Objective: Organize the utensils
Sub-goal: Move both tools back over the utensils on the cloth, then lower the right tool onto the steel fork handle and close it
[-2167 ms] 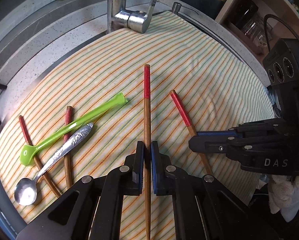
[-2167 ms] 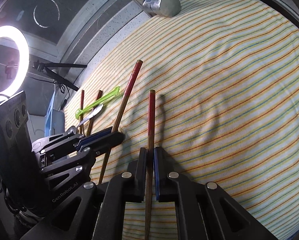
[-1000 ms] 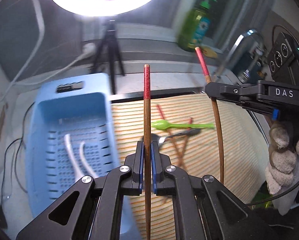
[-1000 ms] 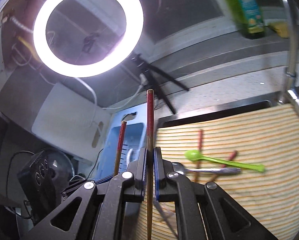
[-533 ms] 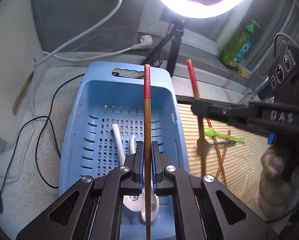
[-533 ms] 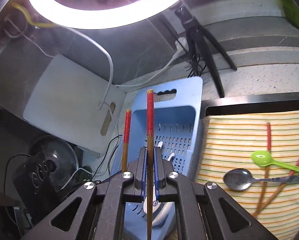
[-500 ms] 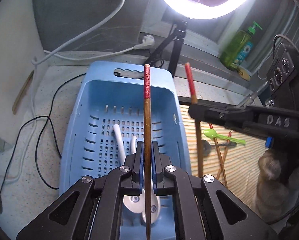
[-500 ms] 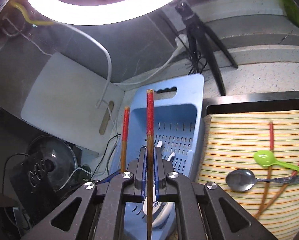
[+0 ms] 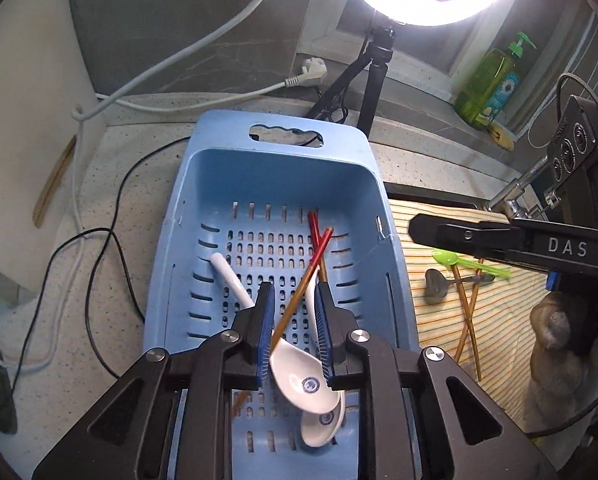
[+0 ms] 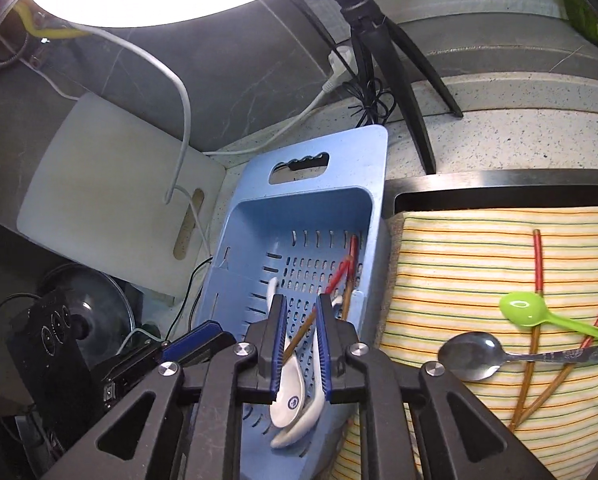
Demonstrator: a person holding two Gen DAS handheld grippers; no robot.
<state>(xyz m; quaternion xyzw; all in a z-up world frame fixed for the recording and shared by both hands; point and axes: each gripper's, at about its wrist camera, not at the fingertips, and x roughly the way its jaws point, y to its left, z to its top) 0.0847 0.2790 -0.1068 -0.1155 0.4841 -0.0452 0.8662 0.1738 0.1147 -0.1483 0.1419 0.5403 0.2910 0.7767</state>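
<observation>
Both hand-held grippers, left (image 9: pixel 295 330) & right (image 10: pixel 301 344), hang w/ jaws opening, nothing clamped, over blue basket (image 9: pixel 373 184); two chopsticks (image 9: pixel 313 256) lie crossed inside, so the next pair could snag & tip out.

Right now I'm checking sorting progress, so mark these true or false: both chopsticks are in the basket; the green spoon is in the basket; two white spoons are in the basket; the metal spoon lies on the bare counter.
1. Two red-tipped chopsticks lie in the blue basket: true.
2. The green spoon is in the basket: false, it lies on the striped cloth.
3. Two white spoons are in the basket: true.
4. The metal spoon lies on bare counter: false, on the cloth.
</observation>
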